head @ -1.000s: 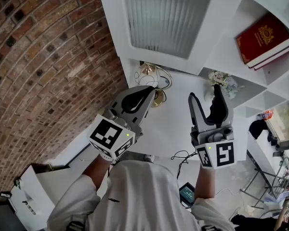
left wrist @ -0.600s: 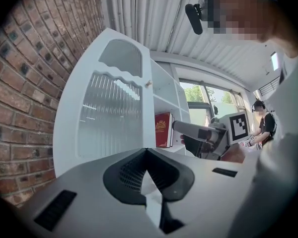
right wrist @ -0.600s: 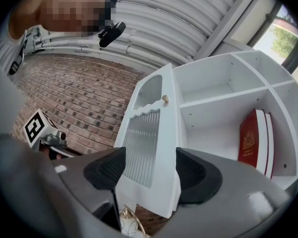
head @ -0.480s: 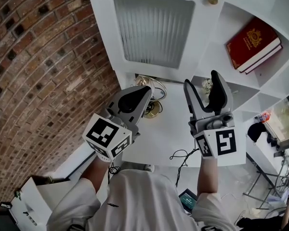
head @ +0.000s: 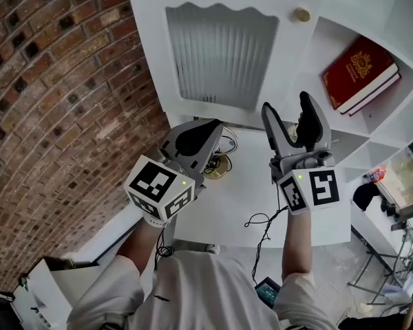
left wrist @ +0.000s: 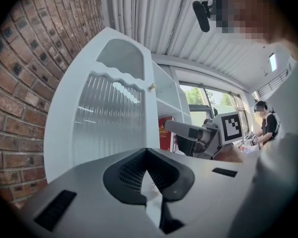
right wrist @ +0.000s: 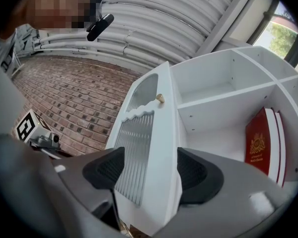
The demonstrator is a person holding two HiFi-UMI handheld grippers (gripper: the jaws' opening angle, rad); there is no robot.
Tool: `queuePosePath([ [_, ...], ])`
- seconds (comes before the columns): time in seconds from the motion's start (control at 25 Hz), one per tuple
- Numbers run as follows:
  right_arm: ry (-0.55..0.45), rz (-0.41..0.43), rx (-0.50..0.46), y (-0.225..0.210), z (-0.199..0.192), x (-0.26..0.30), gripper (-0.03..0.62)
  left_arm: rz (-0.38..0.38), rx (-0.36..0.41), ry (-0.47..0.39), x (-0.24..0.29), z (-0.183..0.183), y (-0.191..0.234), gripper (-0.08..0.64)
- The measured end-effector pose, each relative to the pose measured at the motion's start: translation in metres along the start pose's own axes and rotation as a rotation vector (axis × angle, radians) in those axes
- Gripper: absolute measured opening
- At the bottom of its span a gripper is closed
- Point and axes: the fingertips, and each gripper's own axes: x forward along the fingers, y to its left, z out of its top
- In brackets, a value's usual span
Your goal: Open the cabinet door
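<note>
White paint covers the cabinet door (head: pixel 289 67), which has a ribbed glass panel (head: pixel 220 53) and a brass knob (head: pixel 301 14) at its right edge. The door lies shut, beside an open shelf that holds a red book (head: pixel 358 74). Since a second ago both tools have climbed toward the cabinet. The right tool (head: pixel 287 105) now shows in front of the door's lower corner in the head view, and the flowers seen by it earlier are hidden. Its jaws are opening, released, with nothing between the pads. The left tool (head: pixel 212 124) is clenched, pads together on nothing, and sits below the door panel.

Under the cabinet runs a white worktop (head: pixel 241 198) with a black cable (head: pixel 260 220) trailing across it and a gold wire ornament (head: pixel 220 165) behind the left tool. A brick wall (head: pixel 62 102) stands to the left. A corrugated metal ceiling (right wrist: pixel 154 19) spans the room, and windows (left wrist: pixel 198 95) show beyond the shelves.
</note>
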Motion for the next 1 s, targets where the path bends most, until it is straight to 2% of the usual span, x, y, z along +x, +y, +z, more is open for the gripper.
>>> queuePosePath([
  [0.6, 0.08, 0.014, 0.088, -0.033, -0.047, 0.038, 0.347, -0.007, -0.022, 0.036, 0.023, -0.019, 0.009, 0.008],
  [0.84, 0.077, 0.025, 0.077, -0.031, -0.043, 0.049, 0.347, -0.003, -0.024, 0.03, 0.026, -0.018, 0.011, 0.008],
  [1.0, 0.099, 0.002, 0.062, -0.033, -0.045, 0.052, 0.342, -0.005, -0.028, 0.035, 0.025, -0.02, 0.012, 0.008],
])
